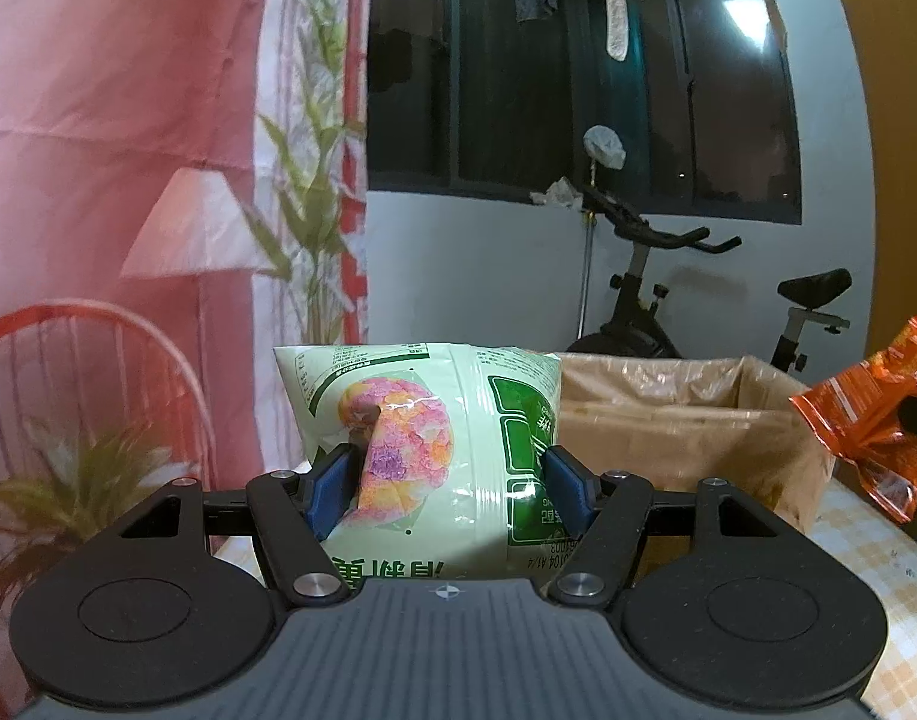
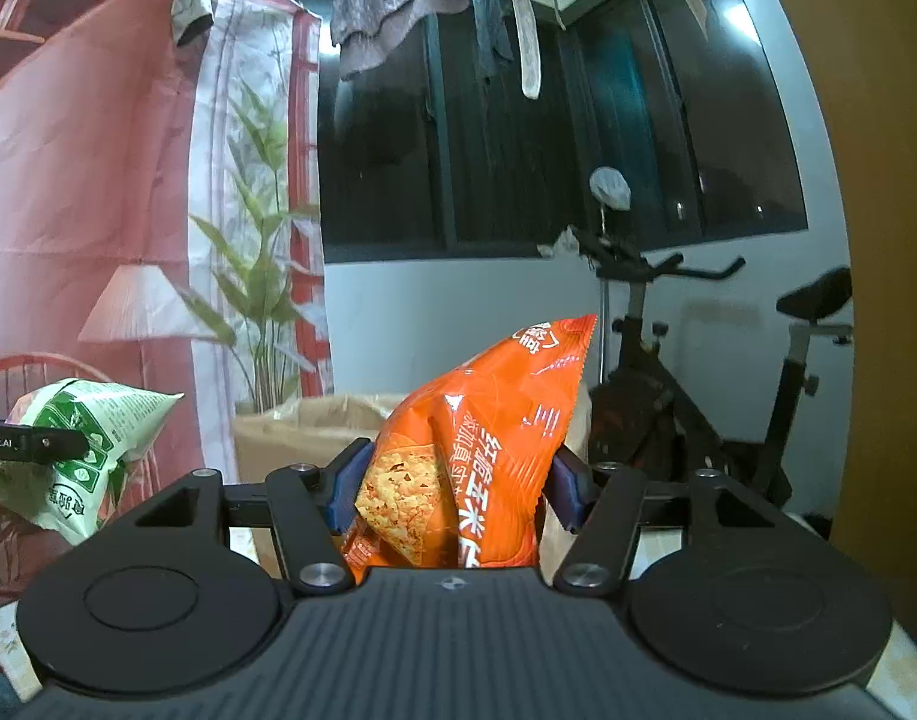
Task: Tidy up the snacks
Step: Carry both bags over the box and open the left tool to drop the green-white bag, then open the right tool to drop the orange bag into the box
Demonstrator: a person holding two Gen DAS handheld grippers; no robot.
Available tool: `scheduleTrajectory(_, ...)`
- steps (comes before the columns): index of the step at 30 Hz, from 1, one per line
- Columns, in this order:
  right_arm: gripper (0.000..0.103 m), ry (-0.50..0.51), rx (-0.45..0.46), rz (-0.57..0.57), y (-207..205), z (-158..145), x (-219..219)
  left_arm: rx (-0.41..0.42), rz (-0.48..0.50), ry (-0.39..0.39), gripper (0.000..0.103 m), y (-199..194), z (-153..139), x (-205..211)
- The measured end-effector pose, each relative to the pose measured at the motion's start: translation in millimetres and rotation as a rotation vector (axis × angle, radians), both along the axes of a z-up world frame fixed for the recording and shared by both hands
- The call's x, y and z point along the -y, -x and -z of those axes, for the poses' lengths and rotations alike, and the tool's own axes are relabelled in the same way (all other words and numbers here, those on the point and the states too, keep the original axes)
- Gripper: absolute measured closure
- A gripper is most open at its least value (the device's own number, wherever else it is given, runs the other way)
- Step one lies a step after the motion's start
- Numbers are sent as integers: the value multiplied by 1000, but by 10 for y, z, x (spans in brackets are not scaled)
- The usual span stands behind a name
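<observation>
My left gripper (image 1: 446,483) was clamped on the green snack bag (image 1: 422,456), held aloft just left of the cardboard box (image 1: 686,420). My right gripper (image 2: 452,489) was clamped on the orange chip bag (image 2: 488,450), in front of the same box. Risks, as I judged them: the slick film could slip from the blue pads (image 1: 329,492), excess squeeze could crush the contents, and both bags could collide over the box opening.

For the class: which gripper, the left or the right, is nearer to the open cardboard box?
Hard to call. The left gripper, gripping the green snack bag, has the cardboard box ahead to its right. The right gripper, gripping the orange chip bag, has the box directly behind it.
</observation>
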State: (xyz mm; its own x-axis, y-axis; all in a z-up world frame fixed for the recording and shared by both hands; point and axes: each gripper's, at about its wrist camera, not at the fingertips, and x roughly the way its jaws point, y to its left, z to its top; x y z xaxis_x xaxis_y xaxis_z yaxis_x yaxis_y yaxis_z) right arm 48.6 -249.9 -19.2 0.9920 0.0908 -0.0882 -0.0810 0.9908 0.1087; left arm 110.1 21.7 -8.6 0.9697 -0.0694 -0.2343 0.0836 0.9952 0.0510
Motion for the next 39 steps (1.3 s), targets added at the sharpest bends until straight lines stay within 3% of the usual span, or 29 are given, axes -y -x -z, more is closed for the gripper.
scheduleTrajectory(12,41,31,26,-13,-611,-267,175,64,108,-24,33,-651,-289,451)
scheduleTrajectory(17,41,30,14,-9,-974,-353,271,27,177,-40,33,-1118,-326,746)
scheduleTrajectory(22,41,24,-67,-19,-1436,-369,307,-37,222,-43,33,-1568,-229,1013)
scheduleTrajectory(27,41,28,-177,-30,-1820,-307,284,-68,219,-94,32,-1938,-96,1196)
scheduleTrajectory(31,41,-4,-254,-46,-2003,-244,314,-144,243,-136,31,-2170,40,1298)
scheduleTrajectory(34,38,-5,-290,-50,-2055,-198,320,-195,271,-137,29,-2258,131,1290)
scheduleTrajectory(36,34,-16,-322,-56,-2095,-177,334,-213,281,-134,20,-2271,155,1266)
scheduleTrajectory(39,30,-49,-359,-54,-2114,-165,371,-207,269,-129,20,-2227,127,1194)
